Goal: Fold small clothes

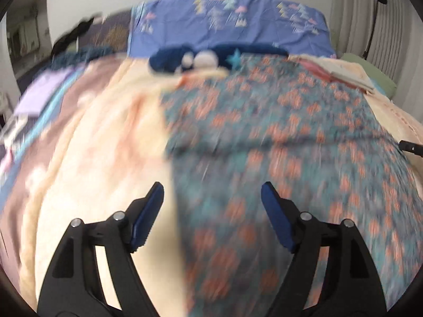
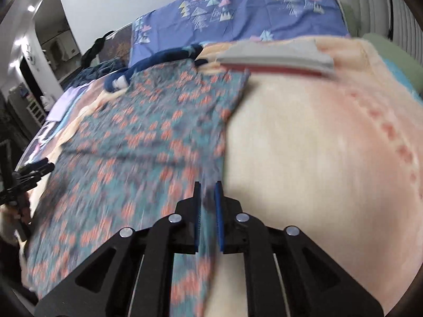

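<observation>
A teal garment with an orange-red print (image 1: pixel 277 145) lies spread on a cream blanket (image 1: pixel 105 145) on a bed. My left gripper (image 1: pixel 211 190) is open above the garment's left edge, holding nothing. In the right wrist view the same garment (image 2: pixel 145 137) stretches to the left. My right gripper (image 2: pixel 208 187) is shut on the garment's right edge, with the cloth pinched between the blue pads (image 2: pixel 218 211). The left gripper also shows at the left edge of the right wrist view (image 2: pixel 29 174). Both views are blurred by motion.
A stack of folded clothes (image 2: pixel 275 60) lies at the far right of the blanket (image 2: pixel 317 145). A blue pillow with a tree print (image 1: pixel 230 26) and a dark blue plush (image 1: pixel 185 58) lie at the head. A lilac cloth (image 1: pixel 39 92) lies at left.
</observation>
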### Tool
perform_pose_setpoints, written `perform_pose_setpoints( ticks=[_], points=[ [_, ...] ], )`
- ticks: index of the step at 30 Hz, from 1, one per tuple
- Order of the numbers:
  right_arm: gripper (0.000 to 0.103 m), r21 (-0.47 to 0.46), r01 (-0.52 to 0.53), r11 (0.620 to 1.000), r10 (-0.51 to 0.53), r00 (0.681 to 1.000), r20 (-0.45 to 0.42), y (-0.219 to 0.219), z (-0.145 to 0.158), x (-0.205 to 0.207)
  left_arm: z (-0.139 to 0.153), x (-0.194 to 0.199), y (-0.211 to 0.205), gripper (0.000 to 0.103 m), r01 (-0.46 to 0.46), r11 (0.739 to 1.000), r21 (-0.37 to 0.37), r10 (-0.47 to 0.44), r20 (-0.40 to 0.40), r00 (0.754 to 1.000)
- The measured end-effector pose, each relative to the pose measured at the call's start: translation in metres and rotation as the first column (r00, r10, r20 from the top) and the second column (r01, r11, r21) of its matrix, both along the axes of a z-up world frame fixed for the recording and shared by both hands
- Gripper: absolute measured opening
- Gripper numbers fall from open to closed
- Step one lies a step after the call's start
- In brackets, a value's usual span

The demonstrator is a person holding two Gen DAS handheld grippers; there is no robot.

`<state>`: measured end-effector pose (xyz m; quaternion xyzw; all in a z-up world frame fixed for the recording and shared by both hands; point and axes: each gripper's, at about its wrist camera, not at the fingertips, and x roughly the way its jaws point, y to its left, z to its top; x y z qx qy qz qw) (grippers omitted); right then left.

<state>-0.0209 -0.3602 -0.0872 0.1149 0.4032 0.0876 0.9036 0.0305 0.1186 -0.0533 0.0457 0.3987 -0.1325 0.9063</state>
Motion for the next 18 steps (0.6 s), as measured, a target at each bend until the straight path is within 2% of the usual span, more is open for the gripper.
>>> perform_pose_setpoints(
  ticks=[2, 4, 8, 12, 18],
  points=[
    [0.009, 0.044, -0.014, 0.999, 0.015, 1.0, -0.023, -0.006, -0.01, -0.014, -0.012, -0.015, 0.017, 0.077, 0.001, 0.999, -0.036, -0.004, -0.071, 0.997],
    [0.01, 0.086, -0.022, 0.996, 0.026, 0.999, -0.047, -0.007, -0.017, -0.023, -0.021, -0.03, 0.025, 0.076, 0.017, 0.999, -0.051, -0.022, -0.109, 0.994],
    [0.017, 0.165, -0.036, 0.986, 0.049, 0.996, -0.079, -0.008, -0.023, -0.046, -0.021, -0.051, 0.027, 0.075, 0.095, 0.992, -0.088, -0.106, -0.137, 0.985],
    [0.018, 0.181, -0.048, 0.982, 0.065, 0.994, -0.089, -0.002, -0.029, -0.072, -0.027, -0.076, 0.022, 0.073, 0.164, 0.985, -0.045, -0.169, -0.142, 0.975],
    [0.018, 0.291, -0.04, 0.956, 0.07, 0.993, -0.094, -0.012, -0.036, -0.117, -0.027, -0.109, 0.044, 0.065, 0.187, 0.97, -0.153, -0.212, -0.173, 0.962]
  ],
)
